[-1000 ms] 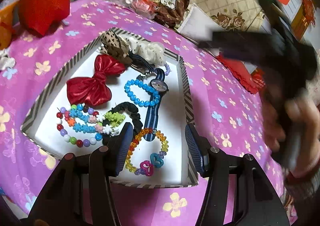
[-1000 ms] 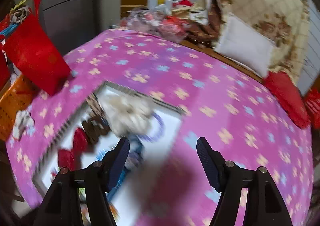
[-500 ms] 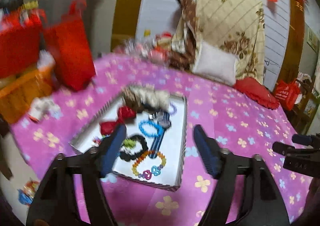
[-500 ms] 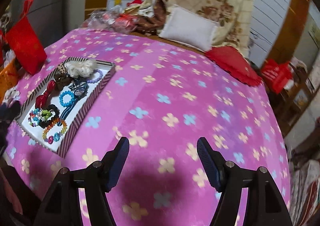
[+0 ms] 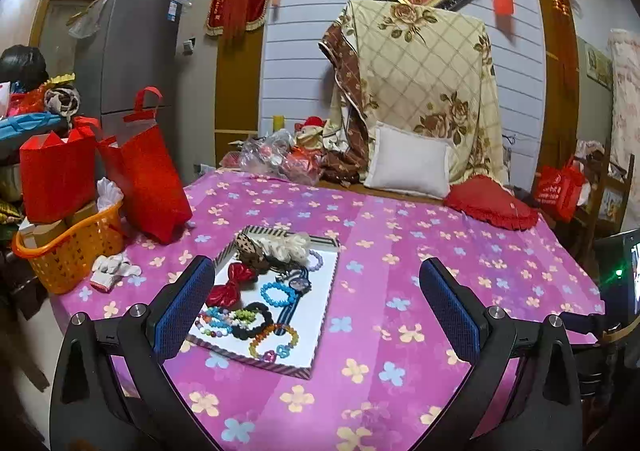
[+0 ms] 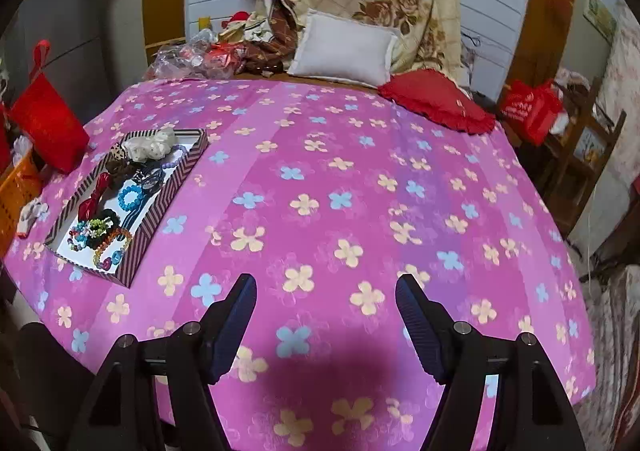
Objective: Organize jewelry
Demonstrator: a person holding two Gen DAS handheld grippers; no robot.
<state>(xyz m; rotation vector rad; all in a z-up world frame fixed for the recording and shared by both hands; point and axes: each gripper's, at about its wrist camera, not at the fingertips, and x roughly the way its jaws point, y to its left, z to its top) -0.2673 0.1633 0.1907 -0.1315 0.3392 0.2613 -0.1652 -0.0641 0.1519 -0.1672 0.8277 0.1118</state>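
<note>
At the left edge of the left wrist view an orange basket (image 5: pixel 68 251) and two red gift bags (image 5: pixel 148 175) crowd the table's (image 5: pixel 420 283) margin, with a small white bundle (image 5: pixel 116 271) lying on the pink flowered cloth just beside the basket. Right of these, in the lower middle of the frame, sits the striped tray (image 5: pixel 316 335) with the jewelry all gathered inside: a leopard and a cream scrunchie at its far end, a red bow (image 5: pixel 230 285), a blue bead bracelet (image 5: pixel 276 293) touching a striped-band watch (image 5: pixel 298 285), then a black scrunchie (image 5: pixel 256 319), a mixed bead bracelet and an orange bead bracelet (image 5: pixel 274 339) at the near end. The left claw (image 5: pixel 316 315) hangs above and short of the tray with its fingers spread wide and nothing between them. In the right wrist view the tray lies at the left of the frame, and the right claw (image 6: pixel 326 325) is at the bottom centre over bare cloth, well apart from it, likewise spread and empty. Judging from this, the sorting looks finished or close to it. If anything is left, it is to check that no loop overhangs the tray rim. Any last nudge should come from the left claw, lowered straight down, taking one strand only so that the neighbouring beads are not dragged.
</note>
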